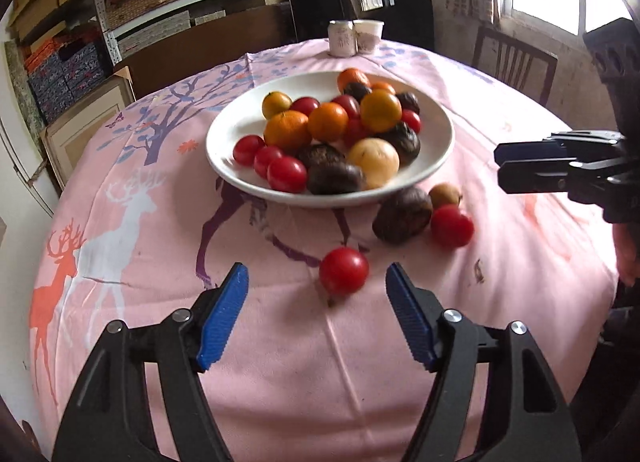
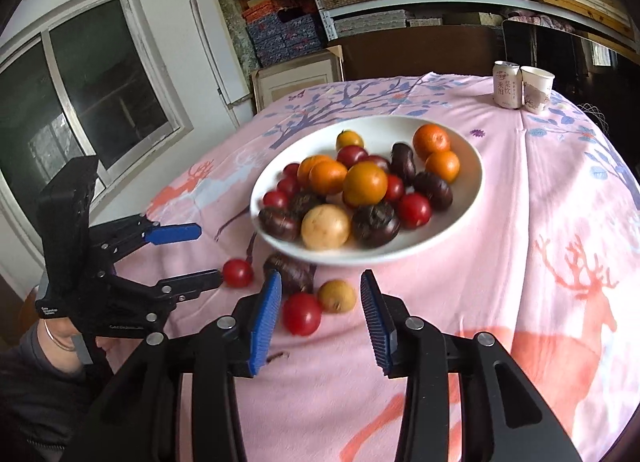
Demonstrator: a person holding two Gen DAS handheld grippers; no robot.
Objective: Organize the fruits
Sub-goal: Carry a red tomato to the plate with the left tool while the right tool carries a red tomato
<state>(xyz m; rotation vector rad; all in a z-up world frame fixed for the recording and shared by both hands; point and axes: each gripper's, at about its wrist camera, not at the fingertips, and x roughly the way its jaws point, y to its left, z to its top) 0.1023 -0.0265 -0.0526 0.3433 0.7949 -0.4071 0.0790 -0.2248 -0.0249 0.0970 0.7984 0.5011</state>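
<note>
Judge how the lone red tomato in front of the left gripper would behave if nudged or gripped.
The tomato looks round and glossy on the flat tablecloth, so a nudge would probably roll it. Its smooth skin may slip between the left gripper pads, and hard squeezing could bruise it.

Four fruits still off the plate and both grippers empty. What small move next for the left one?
Probably ease the left gripper forward around the nearest red tomato: its jaws are open, the tomato lies alone on the cloth just ahead, clear of the plate.

Near edge: bare tablecloth (image 1: 304,374), free pass.
Blocking: 4 loose fruits just beside plate (image 1: 240,121) front rim.
Far side: can (image 2: 507,85) + cup (image 2: 536,89), well apart from plate.
</note>
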